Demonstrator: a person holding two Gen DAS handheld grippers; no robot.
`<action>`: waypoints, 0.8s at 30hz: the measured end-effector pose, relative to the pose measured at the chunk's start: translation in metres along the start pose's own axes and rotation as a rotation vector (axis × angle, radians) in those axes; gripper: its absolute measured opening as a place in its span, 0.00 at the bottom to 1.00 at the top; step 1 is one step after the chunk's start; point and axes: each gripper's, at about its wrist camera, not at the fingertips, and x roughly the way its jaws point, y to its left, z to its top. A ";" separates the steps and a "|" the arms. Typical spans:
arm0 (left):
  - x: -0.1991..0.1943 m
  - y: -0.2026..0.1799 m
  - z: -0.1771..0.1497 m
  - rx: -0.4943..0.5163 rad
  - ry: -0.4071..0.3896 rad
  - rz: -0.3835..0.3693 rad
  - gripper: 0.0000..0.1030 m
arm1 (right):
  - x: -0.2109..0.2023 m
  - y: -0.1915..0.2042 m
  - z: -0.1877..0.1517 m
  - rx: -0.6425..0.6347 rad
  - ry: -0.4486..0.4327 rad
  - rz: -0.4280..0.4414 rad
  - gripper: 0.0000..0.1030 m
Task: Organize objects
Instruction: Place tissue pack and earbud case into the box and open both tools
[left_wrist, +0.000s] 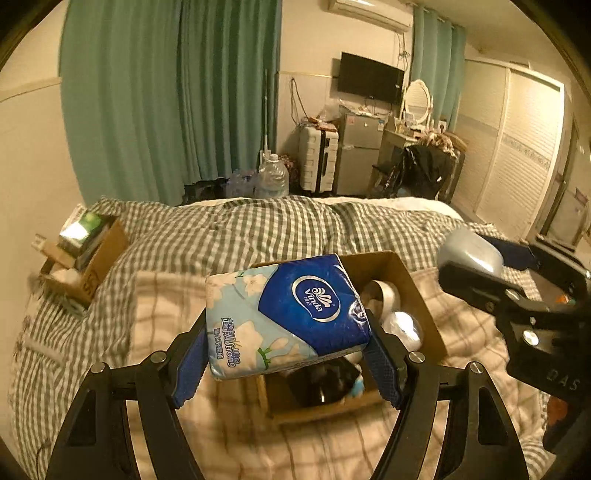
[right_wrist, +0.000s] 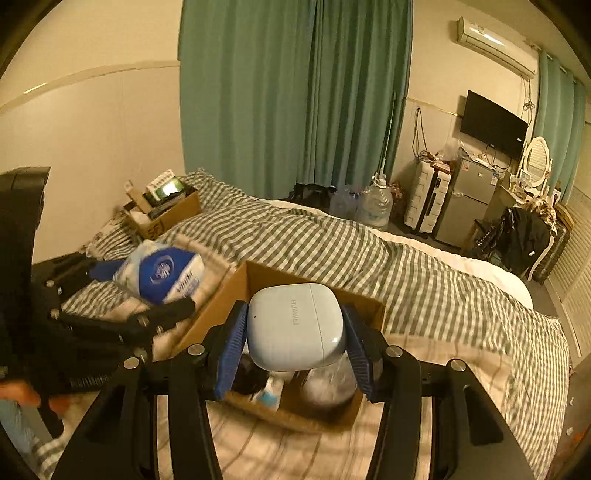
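Note:
My left gripper (left_wrist: 286, 354) is shut on a blue Vinda tissue pack (left_wrist: 284, 317) and holds it above the near edge of an open cardboard box (left_wrist: 424, 306) on the bed. The pack also shows in the right wrist view (right_wrist: 162, 275). My right gripper (right_wrist: 295, 345) is shut on a pale blue Huawei earbuds case (right_wrist: 293, 332), held over the same box (right_wrist: 229, 295). The case shows in the left wrist view (left_wrist: 471, 254) at the right. The box holds several small items, blurred.
A second cardboard box (left_wrist: 96, 266) with packets sits at the bed's far left by the wall, also in the right wrist view (right_wrist: 173, 214). The bed has a green checked quilt (left_wrist: 258, 225). Beyond it stand a water jug (left_wrist: 271, 177), suitcase (left_wrist: 317, 158) and fridge.

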 end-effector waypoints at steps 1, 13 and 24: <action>0.013 -0.003 0.001 0.013 0.009 -0.005 0.75 | 0.011 -0.003 0.004 0.005 0.007 0.001 0.49; 0.110 -0.022 -0.023 0.084 0.116 -0.046 0.75 | 0.139 -0.041 -0.014 0.078 0.127 0.043 0.49; 0.117 -0.023 -0.026 0.073 0.115 -0.047 0.98 | 0.140 -0.057 -0.020 0.146 0.075 0.054 0.73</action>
